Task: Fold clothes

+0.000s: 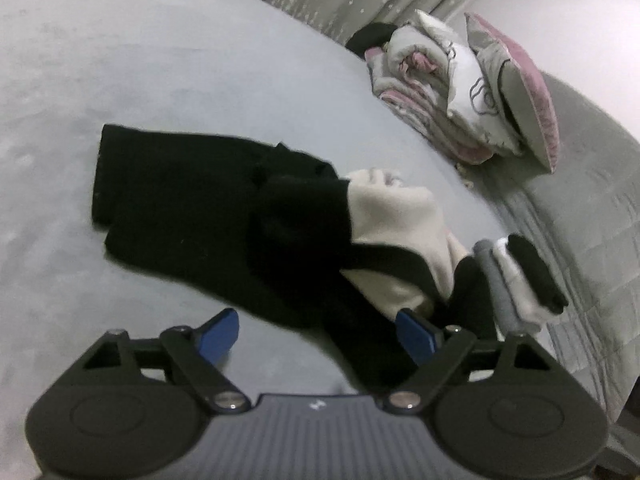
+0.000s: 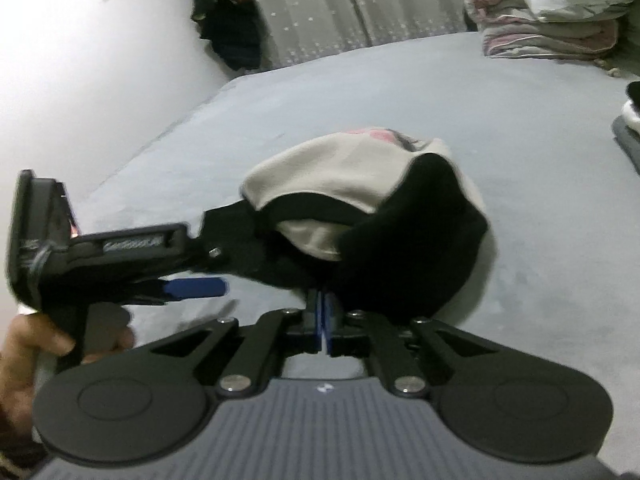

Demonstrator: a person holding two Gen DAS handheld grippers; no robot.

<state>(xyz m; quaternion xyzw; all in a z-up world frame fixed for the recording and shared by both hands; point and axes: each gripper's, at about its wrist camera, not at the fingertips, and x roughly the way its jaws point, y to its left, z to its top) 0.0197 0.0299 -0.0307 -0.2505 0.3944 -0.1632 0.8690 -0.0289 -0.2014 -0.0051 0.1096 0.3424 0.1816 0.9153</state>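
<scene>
right gripper (image 2: pixel 323 320) is pinched tight on the black edge of the cream-and-black garment (image 2: pixel 360 216), which bunches up at 12 o'clock of it on the grey bed (image 2: pixel 520 160). left gripper (image 1: pixel 316 332) stands wide with nothing between its blue pads, the garment's black part (image 1: pixel 168 184) spread at 11 o'clock. folded stack (image 1: pixel 520 276) waits at 2 o'clock. risk: one-sided pull drags the whole bundle, so the fold goes crooked, or thin hem slips free.
</scene>
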